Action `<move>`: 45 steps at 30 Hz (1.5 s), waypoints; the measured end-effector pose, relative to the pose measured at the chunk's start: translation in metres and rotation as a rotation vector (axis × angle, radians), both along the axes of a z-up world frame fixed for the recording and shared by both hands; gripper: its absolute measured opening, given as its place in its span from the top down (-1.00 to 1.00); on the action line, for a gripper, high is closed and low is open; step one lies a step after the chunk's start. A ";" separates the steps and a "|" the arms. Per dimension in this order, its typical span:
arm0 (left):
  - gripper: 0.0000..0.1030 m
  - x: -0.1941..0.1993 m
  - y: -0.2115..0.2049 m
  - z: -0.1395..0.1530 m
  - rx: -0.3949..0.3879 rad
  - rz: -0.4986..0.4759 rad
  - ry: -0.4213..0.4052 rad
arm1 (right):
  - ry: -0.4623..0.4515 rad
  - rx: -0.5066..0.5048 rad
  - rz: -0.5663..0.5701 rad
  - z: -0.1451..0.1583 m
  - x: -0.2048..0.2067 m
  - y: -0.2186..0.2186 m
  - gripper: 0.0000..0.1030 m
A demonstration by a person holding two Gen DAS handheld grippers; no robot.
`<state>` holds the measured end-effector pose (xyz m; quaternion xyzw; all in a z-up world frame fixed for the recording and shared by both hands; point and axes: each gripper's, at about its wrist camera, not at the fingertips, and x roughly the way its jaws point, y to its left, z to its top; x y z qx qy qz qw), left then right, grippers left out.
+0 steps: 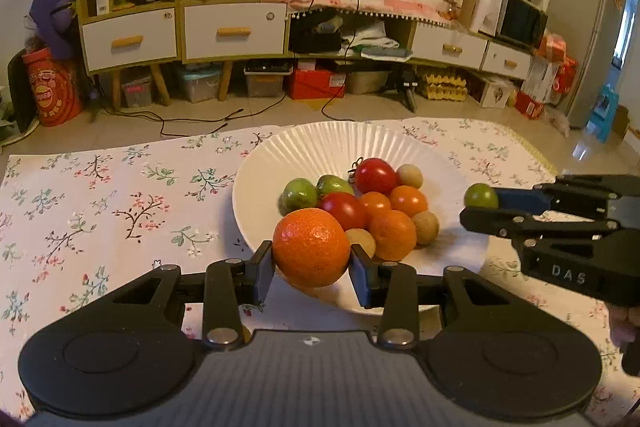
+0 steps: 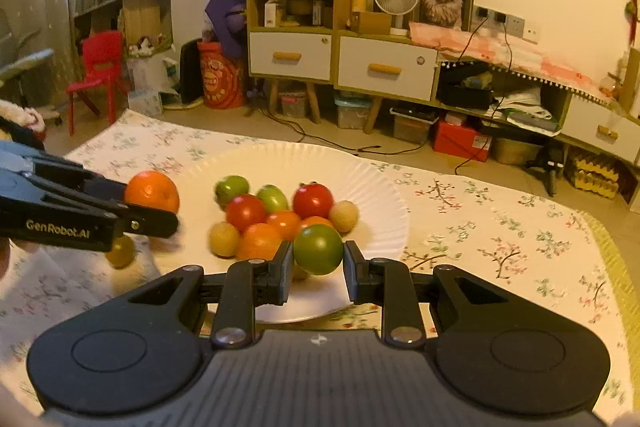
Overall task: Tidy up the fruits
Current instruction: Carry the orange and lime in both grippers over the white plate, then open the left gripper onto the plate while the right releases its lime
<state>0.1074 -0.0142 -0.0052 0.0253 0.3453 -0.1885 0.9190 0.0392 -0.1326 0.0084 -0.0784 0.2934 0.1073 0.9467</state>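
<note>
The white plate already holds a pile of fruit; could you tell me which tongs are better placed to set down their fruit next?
Probably right: its green fruit hangs above the white plate, while the left's orange sits at the rim.

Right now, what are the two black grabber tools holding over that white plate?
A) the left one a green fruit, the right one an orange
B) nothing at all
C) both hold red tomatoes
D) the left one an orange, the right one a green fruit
D: the left gripper clamps the orange, and the right gripper clamps the green fruit, above the white plate.
</note>
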 end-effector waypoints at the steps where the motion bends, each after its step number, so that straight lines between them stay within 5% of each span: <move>1: 0.25 0.002 0.000 -0.001 0.006 0.000 0.003 | 0.003 -0.007 -0.001 -0.001 0.002 0.000 0.54; 19: 0.23 0.015 -0.008 -0.002 0.027 -0.014 0.022 | 0.030 -0.019 -0.013 -0.008 0.009 -0.006 0.53; 45: -0.13 -0.034 0.019 0.010 0.018 0.012 0.009 | 0.021 0.047 0.009 0.014 -0.018 0.002 0.12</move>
